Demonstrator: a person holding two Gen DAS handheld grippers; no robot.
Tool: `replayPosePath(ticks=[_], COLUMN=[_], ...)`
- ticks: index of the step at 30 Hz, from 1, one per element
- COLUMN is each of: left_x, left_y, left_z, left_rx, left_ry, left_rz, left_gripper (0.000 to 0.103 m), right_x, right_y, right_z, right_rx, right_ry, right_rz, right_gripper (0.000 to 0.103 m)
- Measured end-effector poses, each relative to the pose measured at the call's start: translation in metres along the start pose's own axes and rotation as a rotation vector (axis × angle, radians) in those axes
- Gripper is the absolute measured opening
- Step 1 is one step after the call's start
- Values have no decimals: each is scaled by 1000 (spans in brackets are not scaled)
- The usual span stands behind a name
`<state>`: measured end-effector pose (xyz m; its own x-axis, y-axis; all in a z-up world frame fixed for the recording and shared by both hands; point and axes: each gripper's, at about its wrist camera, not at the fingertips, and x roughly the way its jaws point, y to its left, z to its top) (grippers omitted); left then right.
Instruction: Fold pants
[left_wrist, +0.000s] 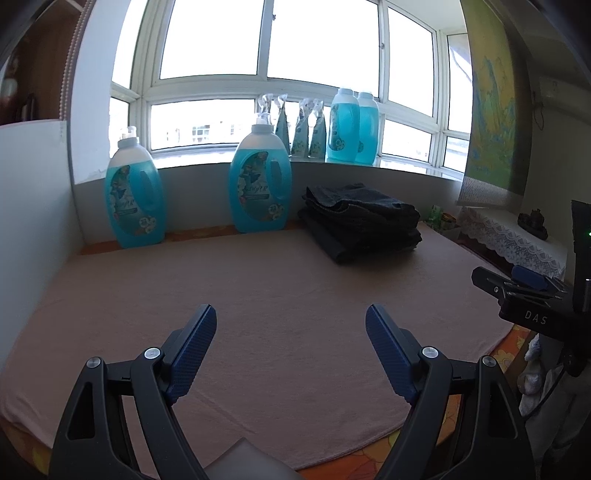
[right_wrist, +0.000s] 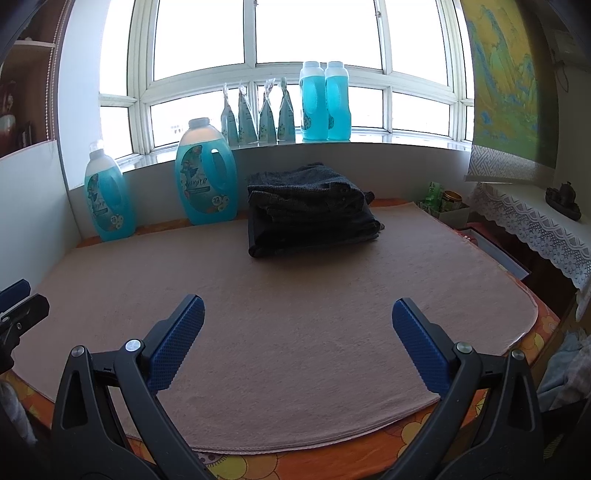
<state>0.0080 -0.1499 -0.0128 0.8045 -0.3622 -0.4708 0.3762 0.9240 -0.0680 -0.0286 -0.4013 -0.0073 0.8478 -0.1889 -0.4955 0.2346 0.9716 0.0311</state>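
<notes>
Dark grey pants (left_wrist: 360, 223) lie folded in a compact stack at the far side of the pink cloth (left_wrist: 258, 295), right of the middle; in the right wrist view the pants (right_wrist: 310, 210) sit straight ahead. My left gripper (left_wrist: 291, 317) is open and empty, held above the near part of the cloth. My right gripper (right_wrist: 298, 312) is open and empty, also over the near part, well short of the pants. The right gripper's body (left_wrist: 524, 291) shows at the right edge of the left wrist view.
Two large blue detergent bottles (left_wrist: 135, 199) (left_wrist: 260, 184) stand at the back of the table left of the pants. More bottles (left_wrist: 352, 127) and pouches stand on the window sill. A lace-covered shelf (right_wrist: 535, 225) is at the right. The orange tablecloth edge (right_wrist: 258, 461) is near.
</notes>
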Motion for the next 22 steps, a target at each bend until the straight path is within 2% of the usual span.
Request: replayPosePath(ticks=[22], left_x=[6], left_y=[11], left_z=[0], left_rx=[-15], left_ry=[18], left_rz=[22], left_gripper=[83], right_x=[8], right_y=[-1], right_z=[-5], right_rx=[-5], right_ry=[11], right_rz=[3], right_gripper=[103])
